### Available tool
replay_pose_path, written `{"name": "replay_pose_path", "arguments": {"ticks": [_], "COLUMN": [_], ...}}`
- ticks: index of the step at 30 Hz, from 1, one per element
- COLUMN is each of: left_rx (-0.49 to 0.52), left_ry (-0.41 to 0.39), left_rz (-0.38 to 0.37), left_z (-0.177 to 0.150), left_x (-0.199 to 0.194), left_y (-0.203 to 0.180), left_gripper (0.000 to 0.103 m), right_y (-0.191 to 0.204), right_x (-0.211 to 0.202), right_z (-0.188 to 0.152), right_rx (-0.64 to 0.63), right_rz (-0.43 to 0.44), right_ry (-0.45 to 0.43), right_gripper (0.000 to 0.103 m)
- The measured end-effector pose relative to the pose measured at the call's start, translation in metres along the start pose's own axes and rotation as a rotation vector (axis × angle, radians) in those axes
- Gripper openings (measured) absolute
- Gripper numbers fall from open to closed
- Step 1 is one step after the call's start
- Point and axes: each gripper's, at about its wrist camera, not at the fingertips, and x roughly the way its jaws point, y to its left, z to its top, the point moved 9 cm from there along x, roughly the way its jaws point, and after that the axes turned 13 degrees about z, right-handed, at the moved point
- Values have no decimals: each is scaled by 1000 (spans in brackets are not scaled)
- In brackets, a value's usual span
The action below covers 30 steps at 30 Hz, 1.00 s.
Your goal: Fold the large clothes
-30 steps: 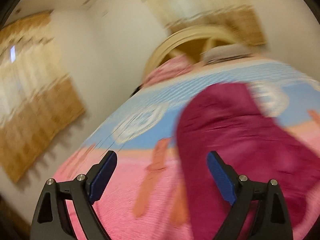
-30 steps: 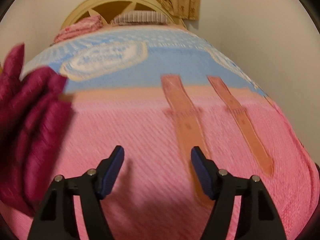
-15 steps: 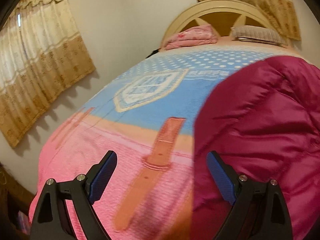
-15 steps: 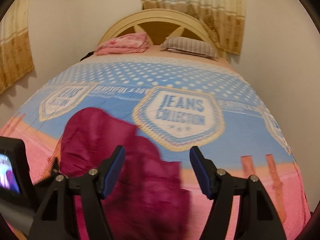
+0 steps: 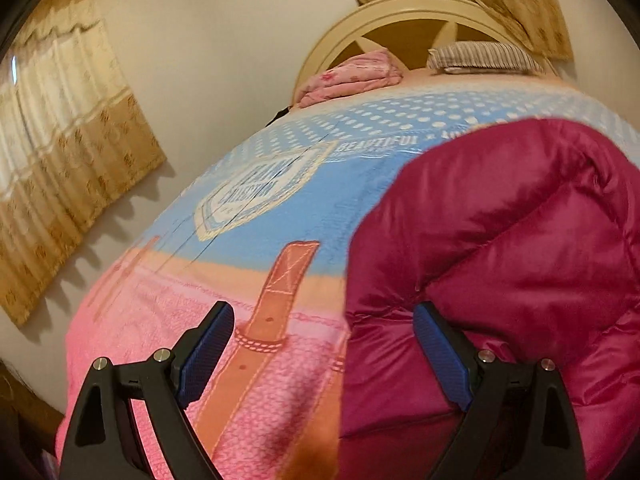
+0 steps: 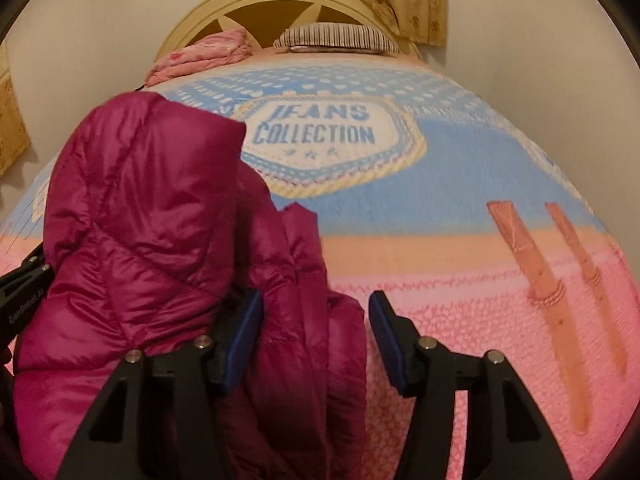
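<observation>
A bulky magenta puffer jacket (image 5: 520,240) lies heaped on the bed, filling the right half of the left wrist view and the left half of the right wrist view (image 6: 152,232). My left gripper (image 5: 324,354) is open at the jacket's left edge, with its right finger against the fabric. My right gripper (image 6: 316,340) is open, and a fold of the jacket (image 6: 304,320) sits between its fingers. A black part of the left gripper shows at the left edge of the right wrist view (image 6: 24,292).
The bed has a pink and blue "Jeans Collection" cover (image 6: 460,208). A folded pink blanket (image 5: 352,76) and a striped pillow (image 5: 484,56) lie by the cream headboard (image 6: 280,4). Curtains (image 5: 60,152) hang on the left wall.
Both grippers have closed in on the jacket. The right gripper swung from bare bedspread to the jacket's right side, and a fold now sits between its open fingers.
</observation>
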Motion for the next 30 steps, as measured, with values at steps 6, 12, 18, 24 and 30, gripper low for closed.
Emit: {"name": "replay_pose_path", "arguments": {"ticks": [6,12,18,24,30], "left_rx": [38,65,96,56,39], "left_ry": [-33,-60,-109,-41,-16], "left_rz": [43,50,66,-22,-64], "left_z": [-2,-2,-1,-5,-9], "left_x": [-3,-8,-19,-8,-3], "left_y": [-14,-24,-31,-29,-33], "left_gripper": [92,92,92,92,92], "right_y": [-3,-8,21,27,25], "right_x": [5,-28,-47,-3,8], "right_z": [-4,18,56,34,21], "right_rx": [-9,33,-42,-44,-43], "right_rz": [-1,33,42,23,11], "right_ry": [-5,-86,-163,-86,-63], "right_gripper": [58,58,58,58,58]}}
